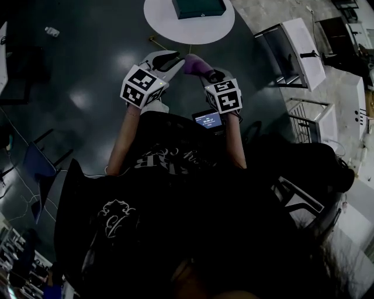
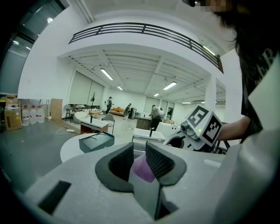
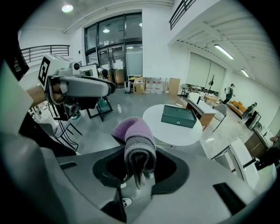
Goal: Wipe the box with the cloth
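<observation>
A dark green box (image 1: 198,7) (image 2: 96,141) (image 3: 178,116) lies on a round white table (image 1: 175,29) (image 3: 162,131) ahead of me, well beyond both grippers. My right gripper (image 1: 205,72) (image 3: 139,162) is shut on a folded purple cloth (image 1: 196,64) (image 3: 135,138), which bulges up out of its jaws. My left gripper (image 1: 175,62) (image 2: 140,151) is held just left of the cloth, apart from it and pointing at it. Its jaws stand a narrow gap apart and hold nothing. The cloth (image 2: 142,169) shows through that gap. Both grippers are held in the air, short of the table.
White desks (image 1: 298,47) and metal frames stand to the right, a chair (image 1: 35,169) to the left. A small bottle (image 1: 52,31) lies on the dark floor. Far off in the left gripper view, several people (image 2: 154,114) stand among furniture.
</observation>
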